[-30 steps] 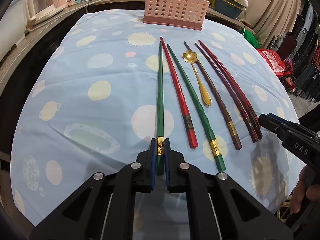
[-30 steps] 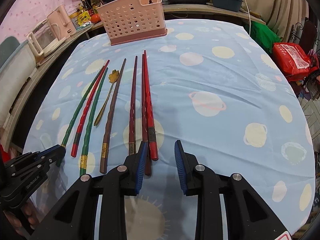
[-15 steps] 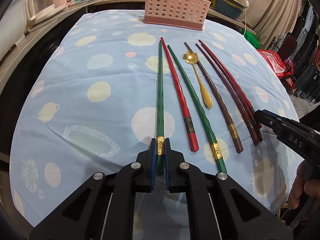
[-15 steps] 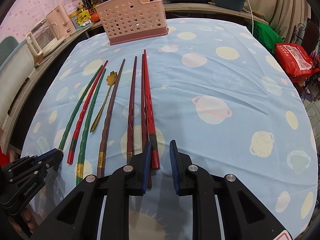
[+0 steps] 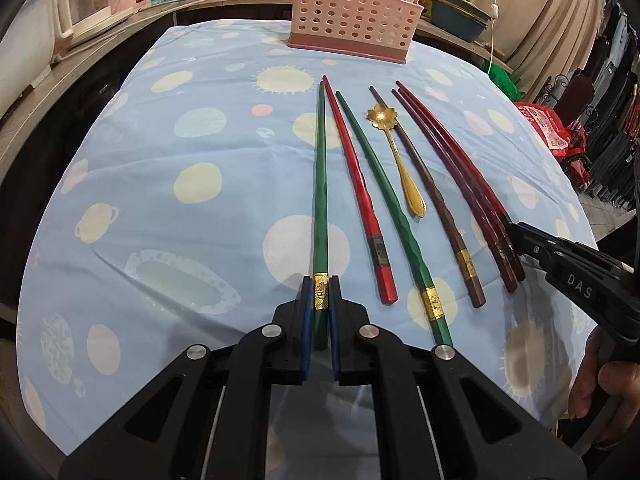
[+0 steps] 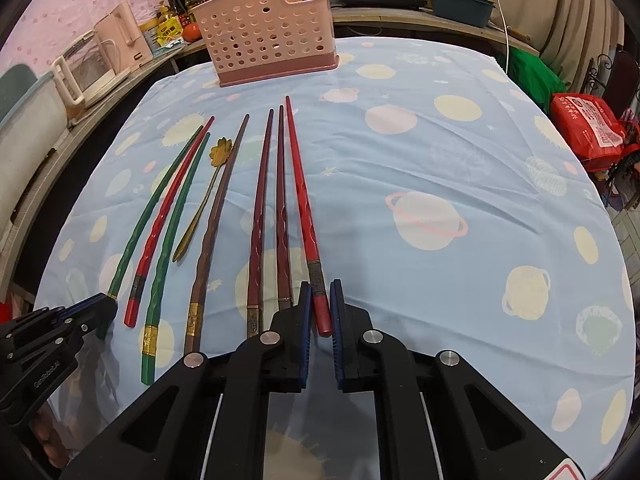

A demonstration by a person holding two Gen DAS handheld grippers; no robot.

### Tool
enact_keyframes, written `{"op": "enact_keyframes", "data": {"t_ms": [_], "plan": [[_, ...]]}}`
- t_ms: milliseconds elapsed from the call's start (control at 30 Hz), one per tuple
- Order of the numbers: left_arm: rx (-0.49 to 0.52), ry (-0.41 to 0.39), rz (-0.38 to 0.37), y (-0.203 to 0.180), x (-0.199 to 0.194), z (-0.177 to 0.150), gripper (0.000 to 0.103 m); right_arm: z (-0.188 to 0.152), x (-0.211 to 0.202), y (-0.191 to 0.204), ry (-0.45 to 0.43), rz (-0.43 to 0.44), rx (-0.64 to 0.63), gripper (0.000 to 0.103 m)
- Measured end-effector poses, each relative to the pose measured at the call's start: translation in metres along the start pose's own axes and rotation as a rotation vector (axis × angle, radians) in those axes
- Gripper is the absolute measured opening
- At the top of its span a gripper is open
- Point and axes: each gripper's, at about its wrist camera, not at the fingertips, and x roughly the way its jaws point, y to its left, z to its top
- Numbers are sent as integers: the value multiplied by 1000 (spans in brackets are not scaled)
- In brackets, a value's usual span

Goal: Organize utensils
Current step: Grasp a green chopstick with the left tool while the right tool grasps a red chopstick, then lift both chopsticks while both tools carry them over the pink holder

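Several chopsticks and a gold flower spoon [image 5: 394, 152] lie in a row on the blue tablecloth [image 5: 180, 140]. My left gripper [image 5: 321, 292] is shut on the near end of the leftmost green chopstick [image 5: 320, 184], which still rests on the cloth. My right gripper [image 6: 319, 300] is shut on the near end of the rightmost red chopstick [image 6: 301, 188], also lying on the cloth. A second red chopstick [image 5: 356, 184], a second green one [image 5: 394, 216] and dark brown ones [image 5: 436, 200] lie between them. The pink perforated utensil basket [image 5: 354, 4] stands at the far edge.
A counter behind the table holds a kettle [image 6: 86, 68], bottles, pots and a blue tub [image 6: 460, 0]. A red bag [image 6: 588, 128] sits off the table's right side. The right half of the cloth [image 6: 460, 184] holds no utensils.
My right gripper has moved forward and closed its jaws around the red chopstick's end. My left gripper has stayed shut on the green chopstick, hardly moving.
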Motion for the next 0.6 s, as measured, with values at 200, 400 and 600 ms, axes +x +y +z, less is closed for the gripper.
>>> {"op": "enact_keyframes", "data": {"t_ms": [200, 400, 600], "plan": [[1, 7, -7, 1, -4, -1, 7, -2, -12, -1, -13, 18, 9, 7], [-11, -6, -19, 1, -18, -4, 7, 0, -38, -4, -61, 37, 22, 7], [-25, -60, -29, 2, -47, 2, 7, 10, -72, -7, -135, 64, 38, 7]]}}
